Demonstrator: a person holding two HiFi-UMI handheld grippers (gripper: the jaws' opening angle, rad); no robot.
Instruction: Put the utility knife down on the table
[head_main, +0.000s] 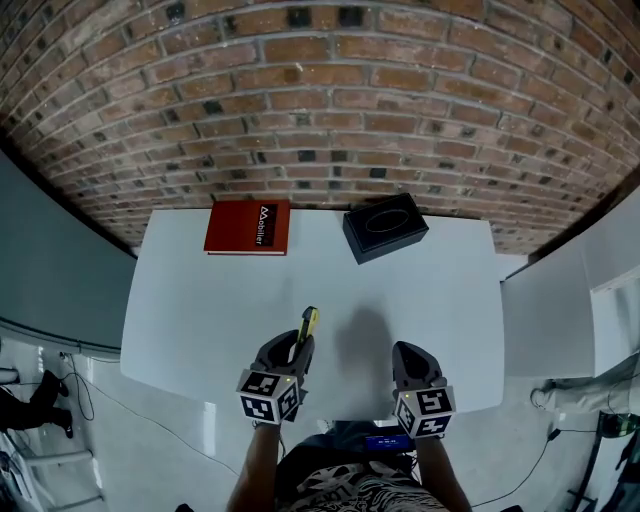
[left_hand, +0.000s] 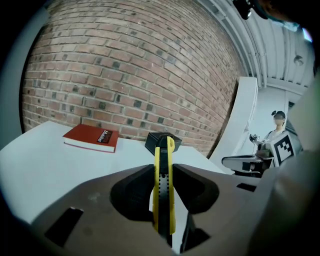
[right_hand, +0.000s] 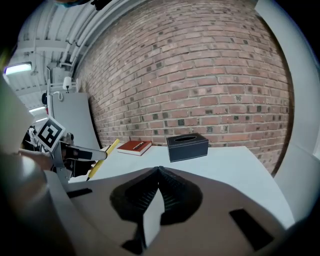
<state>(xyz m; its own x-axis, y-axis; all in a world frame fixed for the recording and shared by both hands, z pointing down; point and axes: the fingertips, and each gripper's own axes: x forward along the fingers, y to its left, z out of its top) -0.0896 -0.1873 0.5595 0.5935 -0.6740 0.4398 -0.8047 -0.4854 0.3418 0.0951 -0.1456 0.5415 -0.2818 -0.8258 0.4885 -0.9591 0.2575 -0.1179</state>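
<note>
A yellow and black utility knife (head_main: 307, 328) (left_hand: 164, 185) is clamped between the jaws of my left gripper (head_main: 293, 352) (left_hand: 163, 192), its tip pointing away toward the wall. It is held above the white table (head_main: 200, 310) near the front edge. From the right gripper view the knife (right_hand: 102, 156) sticks out of the left gripper at the left. My right gripper (head_main: 410, 360) (right_hand: 159, 172) hangs beside it over the table's front edge, jaws closed together with nothing between them.
A red book (head_main: 248, 227) (left_hand: 91, 137) (right_hand: 134, 146) lies at the table's back left. A black tissue box (head_main: 385, 226) (left_hand: 159, 140) (right_hand: 187, 145) stands at the back centre. A brick wall rises behind the table. A white partition (head_main: 560, 300) stands to the right.
</note>
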